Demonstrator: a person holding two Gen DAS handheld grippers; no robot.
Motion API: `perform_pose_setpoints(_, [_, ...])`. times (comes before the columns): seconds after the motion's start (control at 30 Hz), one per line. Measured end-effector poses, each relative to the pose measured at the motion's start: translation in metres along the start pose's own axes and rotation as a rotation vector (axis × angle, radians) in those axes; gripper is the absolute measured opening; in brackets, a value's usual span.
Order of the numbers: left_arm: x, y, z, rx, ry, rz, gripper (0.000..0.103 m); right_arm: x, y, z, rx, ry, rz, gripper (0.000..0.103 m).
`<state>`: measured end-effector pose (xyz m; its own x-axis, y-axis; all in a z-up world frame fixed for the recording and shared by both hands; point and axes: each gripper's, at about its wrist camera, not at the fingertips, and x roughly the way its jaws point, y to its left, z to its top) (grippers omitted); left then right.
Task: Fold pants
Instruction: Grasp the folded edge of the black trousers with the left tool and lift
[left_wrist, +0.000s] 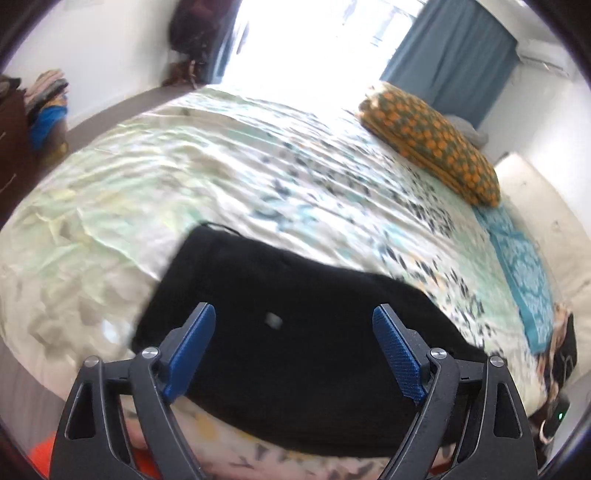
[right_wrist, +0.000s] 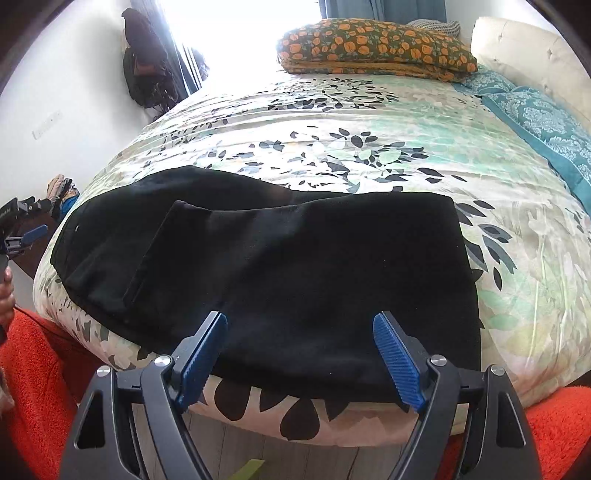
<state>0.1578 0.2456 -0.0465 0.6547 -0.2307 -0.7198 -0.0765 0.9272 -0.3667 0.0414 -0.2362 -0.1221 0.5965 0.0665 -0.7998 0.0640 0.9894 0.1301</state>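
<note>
Now the black pants (right_wrist: 280, 266) lie partly folded along the near edge of the bed (right_wrist: 369, 129), so we judge the next fold wants both near corners pinched together and carried over evenly, keeping the edges square. Our left hand-held gripper (left_wrist: 293, 325) and right hand-held gripper (right_wrist: 300, 332) both hover spread wide over the cloth, grasping nothing.
</note>
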Motion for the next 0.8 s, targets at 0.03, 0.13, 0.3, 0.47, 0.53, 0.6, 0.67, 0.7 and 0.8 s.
perform_pose_setpoints(0.03, [0.001,0.021,0.011,-0.039,-0.004,0.019,0.092,0.0,0.0,0.0,-0.003,-0.002,0.001,0.081])
perform_pose_setpoints(0.13, [0.019,0.072,0.027,-0.139,0.067,-0.007,0.092,0.0,0.004,0.0,-0.018,-0.006,0.001,0.081])
perform_pose_setpoints(0.3, [0.079,0.08,0.002,-0.092,0.347,-0.106,0.092,0.004,0.013,-0.004,-0.052,0.012,-0.012,0.081])
perform_pose_setpoints(0.47, [0.118,0.09,-0.015,-0.134,0.463,-0.087,0.103,0.004,0.02,-0.007,-0.09,0.015,-0.029,0.081])
perform_pose_setpoints(0.53, [0.12,0.09,-0.015,-0.145,0.462,-0.085,0.102,0.004,0.021,-0.008,-0.098,0.016,-0.031,0.081])
perform_pose_setpoints(0.6, [0.119,0.084,-0.018,-0.118,0.466,-0.073,0.103,0.005,0.021,-0.007,-0.098,0.016,-0.031,0.081])
perform_pose_setpoints(0.67, [0.117,0.079,-0.018,-0.1,0.478,-0.062,0.101,0.007,0.021,-0.007,-0.093,0.018,-0.032,0.081])
perform_pose_setpoints(0.7, [0.115,0.076,-0.017,-0.09,0.485,-0.07,0.095,0.009,0.021,-0.007,-0.092,0.021,-0.031,0.081])
perform_pose_setpoints(0.8, [0.103,0.074,-0.007,-0.093,0.472,-0.095,0.042,0.009,0.022,-0.005,-0.091,0.021,-0.023,0.081])
